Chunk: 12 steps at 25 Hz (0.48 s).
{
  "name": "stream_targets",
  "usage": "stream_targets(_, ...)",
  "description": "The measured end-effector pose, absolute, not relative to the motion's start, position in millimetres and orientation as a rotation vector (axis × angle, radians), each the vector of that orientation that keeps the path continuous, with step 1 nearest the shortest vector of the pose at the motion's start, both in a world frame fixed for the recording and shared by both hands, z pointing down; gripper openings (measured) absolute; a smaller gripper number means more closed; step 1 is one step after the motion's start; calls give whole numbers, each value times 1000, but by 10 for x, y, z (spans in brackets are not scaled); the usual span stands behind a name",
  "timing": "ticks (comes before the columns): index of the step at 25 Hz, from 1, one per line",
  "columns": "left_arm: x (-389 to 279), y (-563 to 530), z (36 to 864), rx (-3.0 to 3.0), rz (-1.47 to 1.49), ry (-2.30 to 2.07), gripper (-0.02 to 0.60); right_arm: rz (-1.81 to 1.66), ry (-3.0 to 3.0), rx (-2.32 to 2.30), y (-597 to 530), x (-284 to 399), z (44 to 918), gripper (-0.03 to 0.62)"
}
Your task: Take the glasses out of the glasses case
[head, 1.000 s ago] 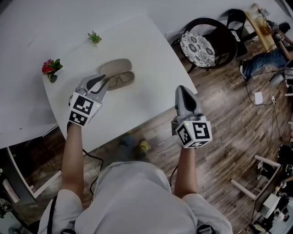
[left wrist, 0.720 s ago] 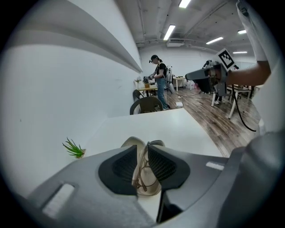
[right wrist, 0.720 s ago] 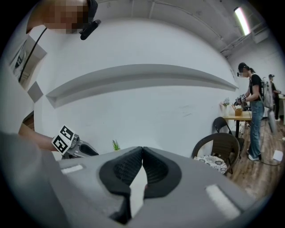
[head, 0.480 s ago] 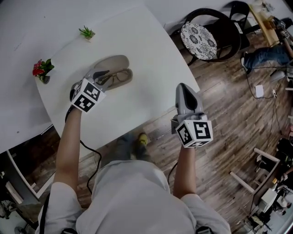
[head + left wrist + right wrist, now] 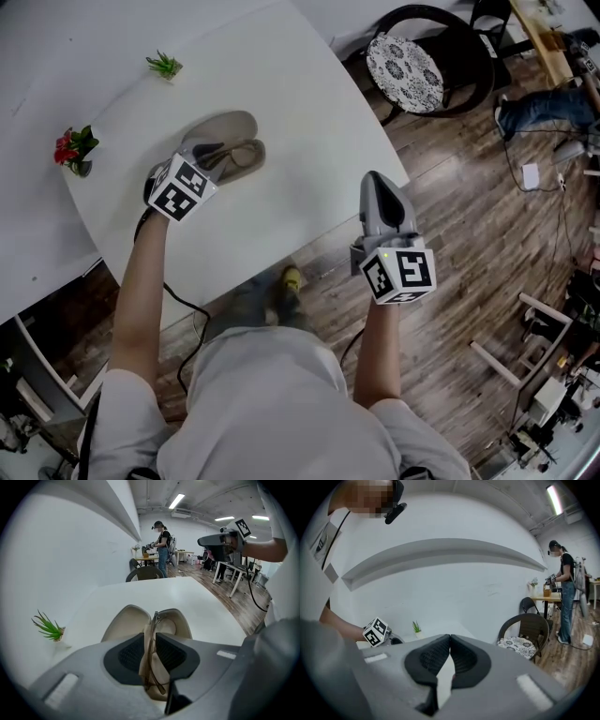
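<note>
1. Left claw (image 5: pixel 217 156): positioned at the upper left of the head view, over the near end of the open glasses case (image 5: pixel 228 125) on the white worktop (image 5: pixel 300 178). One second ago it stood further to the lower left, short of the case; it has since advanced onto it.
2. Left claw state: in the left gripper view the claw (image 5: pixel 151 641) is clenched on the glasses (image 5: pixel 153 626), which stand edge-on between the two black pads (image 5: pixel 130 654).
3. Glasses location: inside the case's lower shell (image 5: pixel 176 623), with the lid (image 5: pixel 123 623) lying open beside it.
4. Right claw (image 5: pixel 380 190): held at the lower right, over the worktop edge and wooden floor (image 5: pixel 469 281), unchanged from the earlier frames. In its own view the claw (image 5: pixel 450 641) is clenched with nothing between the pads.
5. The red flower pot (image 5: pixel 73 150) and small green plant (image 5: pixel 164 66) appear further left in frame than before.
</note>
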<state>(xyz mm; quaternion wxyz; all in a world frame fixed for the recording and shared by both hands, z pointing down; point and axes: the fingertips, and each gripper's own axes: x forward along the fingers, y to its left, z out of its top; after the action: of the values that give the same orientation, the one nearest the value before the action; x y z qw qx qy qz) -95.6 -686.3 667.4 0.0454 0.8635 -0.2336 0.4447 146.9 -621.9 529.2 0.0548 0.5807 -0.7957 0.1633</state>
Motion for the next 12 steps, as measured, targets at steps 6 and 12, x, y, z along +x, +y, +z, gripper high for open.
stream_targets(6, -928, -6841, 6825, 2611, 1458, -637, 86, 493, -2385, 1775, -6203, 1548, 5299, 3)
stream_targets(12, -911, -6863, 6866, 2603, 1474, -634, 31, 499, -2369, 1789, -6192, 1606, 5285, 3)
